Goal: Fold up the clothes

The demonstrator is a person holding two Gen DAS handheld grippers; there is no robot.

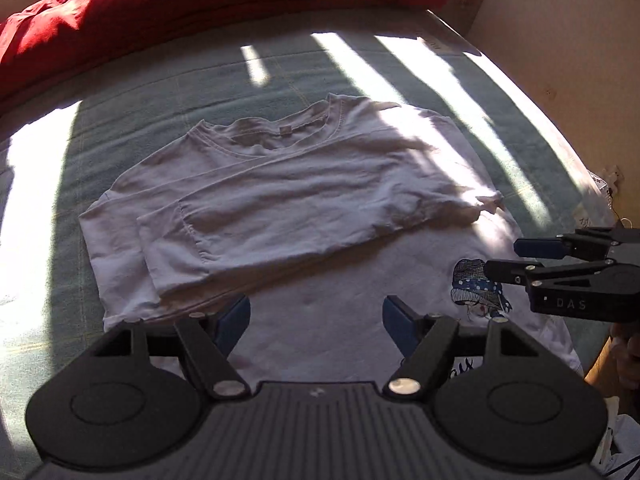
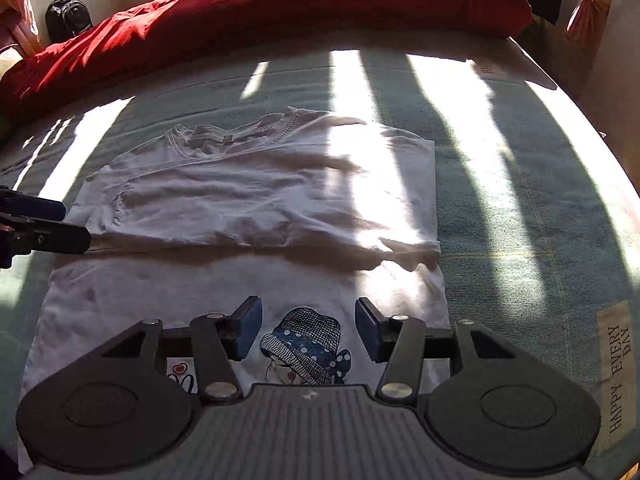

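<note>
Hovering above white T-shirt (image 2: 248, 200) spread on bed (image 2: 520, 200), sleeves folded across chest: left gripper (image 1: 316, 320) and right gripper (image 2: 309, 328), fingers apart, gripping nothing.

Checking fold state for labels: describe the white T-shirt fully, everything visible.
The white cotton-looking T-shirt lies flat on the green bedspread, collar toward the red duvet. Both sleeves are folded across the chest, overlapping and wrinkled. The lower half is unfolded and shows a printed girl in a dotted blue hat near the hem. Sun stripes cross it. Neither claw grips it; both stand open above the hem.
</note>
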